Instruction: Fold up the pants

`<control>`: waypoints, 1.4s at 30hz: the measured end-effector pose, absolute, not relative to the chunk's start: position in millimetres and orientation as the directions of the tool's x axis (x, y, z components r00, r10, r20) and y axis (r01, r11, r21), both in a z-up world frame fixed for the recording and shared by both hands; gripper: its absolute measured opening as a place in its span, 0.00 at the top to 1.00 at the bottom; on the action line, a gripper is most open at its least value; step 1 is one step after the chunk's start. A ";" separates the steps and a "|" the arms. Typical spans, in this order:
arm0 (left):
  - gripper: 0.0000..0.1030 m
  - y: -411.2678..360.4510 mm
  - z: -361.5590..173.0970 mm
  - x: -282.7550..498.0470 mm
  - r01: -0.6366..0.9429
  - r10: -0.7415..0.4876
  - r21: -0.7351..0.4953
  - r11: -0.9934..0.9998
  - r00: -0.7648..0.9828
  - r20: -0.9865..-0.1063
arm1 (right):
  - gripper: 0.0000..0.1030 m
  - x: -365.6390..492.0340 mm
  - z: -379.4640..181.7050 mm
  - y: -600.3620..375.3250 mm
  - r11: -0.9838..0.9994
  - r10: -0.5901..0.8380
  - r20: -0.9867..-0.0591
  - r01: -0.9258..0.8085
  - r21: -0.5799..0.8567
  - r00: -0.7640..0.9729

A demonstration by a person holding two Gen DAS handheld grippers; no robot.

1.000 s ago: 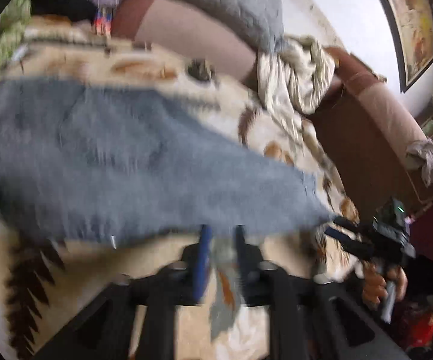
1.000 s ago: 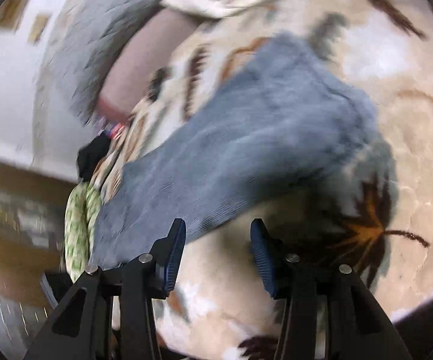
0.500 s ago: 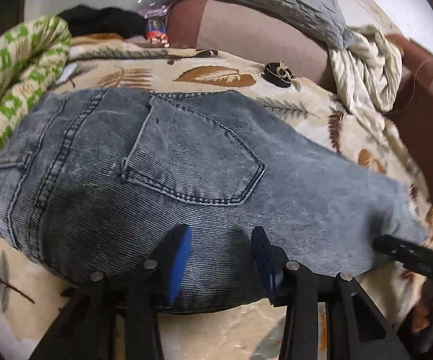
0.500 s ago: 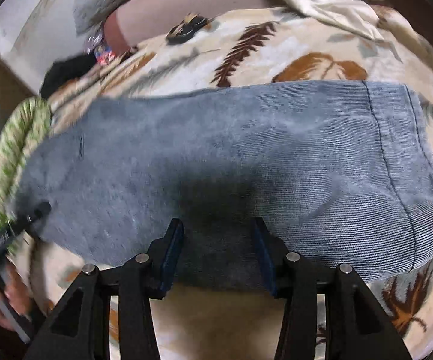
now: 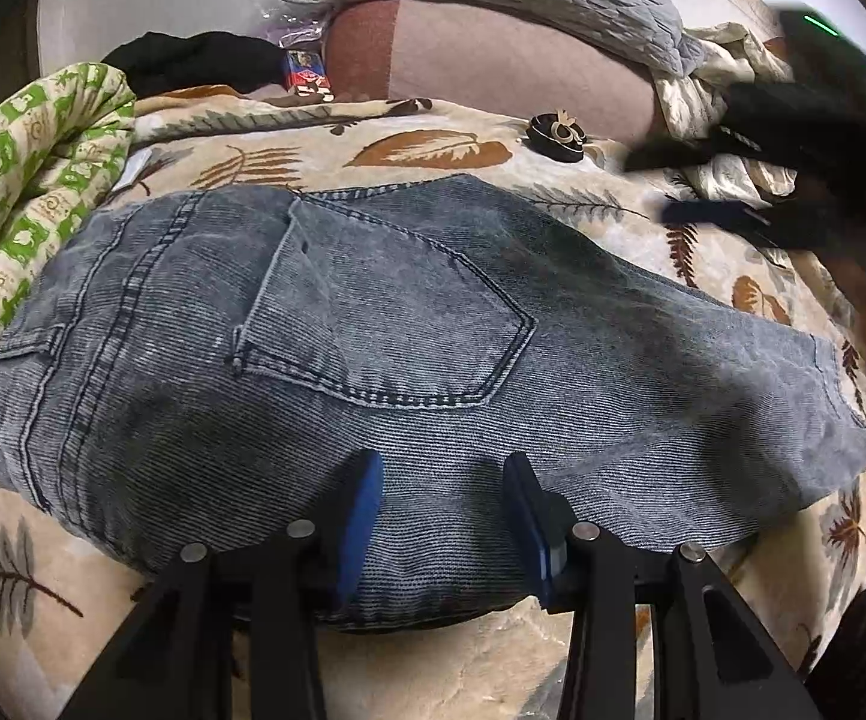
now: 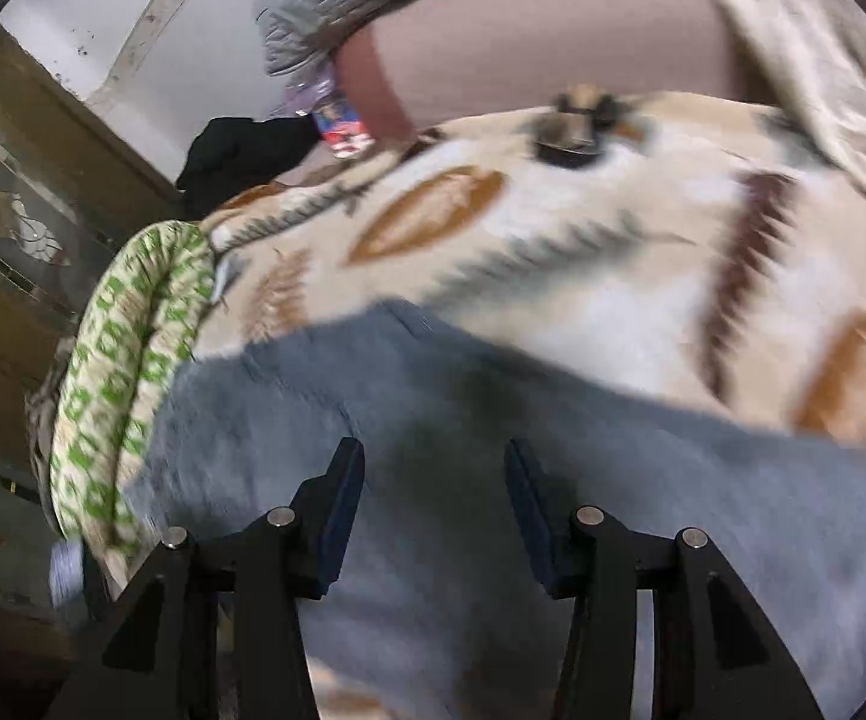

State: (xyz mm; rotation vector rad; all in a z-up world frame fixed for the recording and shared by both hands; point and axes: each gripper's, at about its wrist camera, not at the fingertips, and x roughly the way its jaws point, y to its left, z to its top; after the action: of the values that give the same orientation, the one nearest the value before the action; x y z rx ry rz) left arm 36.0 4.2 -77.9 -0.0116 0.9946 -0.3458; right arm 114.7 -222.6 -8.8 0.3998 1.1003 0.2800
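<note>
Below, the folded pants (image 5: 409, 324) lie under both pairs of fingers: left fingers (image 5: 367, 504) spread, right fingers (image 6: 343, 492) spreading wider, neither pinching anything.

Near blanket (image 5: 433, 678) unobstructed. Left blocked by green quilt (image 5: 19, 180); far side by headboard (image 5: 493, 60) and hair clip (image 5: 556, 135).

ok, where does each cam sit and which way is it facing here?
Left wrist: on the left gripper, angled down at the jeans on the blanket; its own fingers show, plus the blurred right gripper at upper right.
Right wrist: on the right gripper, angled down over the jeans, jaws opening, nothing clamped; only its own fingers show, image blurred.
Shared: jeans, blanket, green quilt, headboard.
</note>
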 end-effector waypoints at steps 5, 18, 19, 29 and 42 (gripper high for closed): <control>0.56 1.9 -78.9 37.9 0.288 -0.290 -0.160 0.944 0.494 -0.820 | 0.52 183.5 -30.5 -193.9 0.889 0.436 -0.812 -0.045 0.456 0.387; 0.56 3.1 -80.9 41.6 0.277 -0.301 -0.182 0.943 0.488 -0.819 | 0.88 236.3 -84.1 -156.5 0.870 0.494 -0.854 -0.107 0.482 0.164; 0.56 2.8 -80.7 41.7 0.276 -0.301 -0.182 0.944 0.490 -0.818 | 0.89 239.0 -83.8 -157.9 0.882 0.471 -0.863 -0.091 0.462 0.184; 0.56 -0.9 -82.0 33.9 0.271 -0.265 -0.138 0.953 0.521 -0.811 | 0.92 245.1 -92.2 -159.8 0.906 0.402 -0.849 -0.018 0.422 0.343; 0.56 -2.0 -75.3 24.6 0.259 -0.249 -0.118 0.959 0.561 -0.790 | 0.73 120.6 -27.8 -230.7 0.915 0.369 -0.811 -0.024 0.402 0.454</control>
State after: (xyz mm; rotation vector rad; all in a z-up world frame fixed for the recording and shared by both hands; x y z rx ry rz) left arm 24.6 -2.0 -75.3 0.0120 0.9283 -0.2990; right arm 120.6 -230.7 -27.8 0.3582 1.0775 0.2490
